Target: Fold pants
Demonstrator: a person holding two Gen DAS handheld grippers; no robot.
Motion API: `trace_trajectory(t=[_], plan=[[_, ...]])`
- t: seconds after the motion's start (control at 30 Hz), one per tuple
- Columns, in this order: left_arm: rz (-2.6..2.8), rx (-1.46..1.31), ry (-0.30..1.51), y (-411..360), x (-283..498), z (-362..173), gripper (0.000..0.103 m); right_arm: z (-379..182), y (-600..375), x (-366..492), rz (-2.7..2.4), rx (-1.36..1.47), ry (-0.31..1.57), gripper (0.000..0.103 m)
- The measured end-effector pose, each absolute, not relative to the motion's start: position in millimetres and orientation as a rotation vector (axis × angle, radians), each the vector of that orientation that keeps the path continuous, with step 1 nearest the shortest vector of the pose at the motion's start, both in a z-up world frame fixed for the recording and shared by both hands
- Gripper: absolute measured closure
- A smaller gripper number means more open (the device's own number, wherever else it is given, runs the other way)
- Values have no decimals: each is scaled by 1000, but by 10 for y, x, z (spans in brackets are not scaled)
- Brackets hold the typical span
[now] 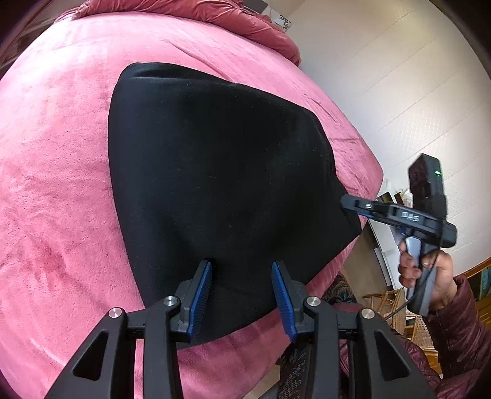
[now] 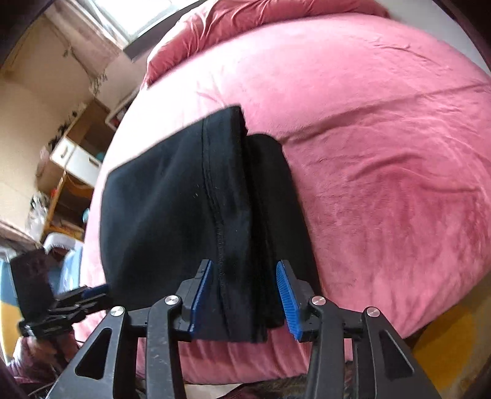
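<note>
Black pants [image 1: 214,172] lie folded flat on the pink bed [image 1: 55,190]. My left gripper [image 1: 242,267] is open, its blue pads just above the near edge of the pants. My right gripper shows in the left wrist view [image 1: 353,204] at the pants' right corner, side-on. In the right wrist view the right gripper [image 2: 245,267] is open over the stacked edge of the pants [image 2: 172,214], where a seam and several layers show. The left gripper [image 2: 98,290] appears at the pants' left corner.
A rumpled pink duvet [image 1: 245,18] lies at the bed's far end. A white wall [image 1: 399,92] stands right of the bed. Wooden shelves and a white cabinet [image 2: 76,159] stand beyond the bed. A wicker chair [image 1: 386,304] is on the floor.
</note>
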State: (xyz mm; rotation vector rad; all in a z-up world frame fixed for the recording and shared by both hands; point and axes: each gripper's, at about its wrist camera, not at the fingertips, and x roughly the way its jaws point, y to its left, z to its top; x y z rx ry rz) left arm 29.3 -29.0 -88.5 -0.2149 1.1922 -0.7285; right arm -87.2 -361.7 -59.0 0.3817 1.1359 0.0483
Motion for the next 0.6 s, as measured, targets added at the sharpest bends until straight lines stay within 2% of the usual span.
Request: trace_trajectory(t=[0.07, 0.2, 0.23, 0.27, 0.37, 0.43, 0.6], plan=[[-728, -215, 1192, -301, 297, -888, 62, -638, -3595, -835, 56, 364, 1154, 54], [-726, -213, 1192, -315, 299, -890, 62, -680, -3599, -824, 79, 362, 1170, 54], [-725, -213, 1190, -317, 298, -888, 62, -695, -3588, -821, 90, 369, 1176, 56], [-723, -210, 1187, -316, 296, -882, 62, -710, -3579, -825, 111, 371, 1184, 70], [-713, -196, 1166, -335, 271, -845, 62, -689, -3522, -863, 144, 346, 1181, 85], [-703, -179, 1131, -339, 247, -781, 62, -599, -3487, -905, 144, 352, 1163, 89], [-718, -146, 1086, -432, 244, -650, 62, -358, -3475, -925, 112, 261, 1122, 90]])
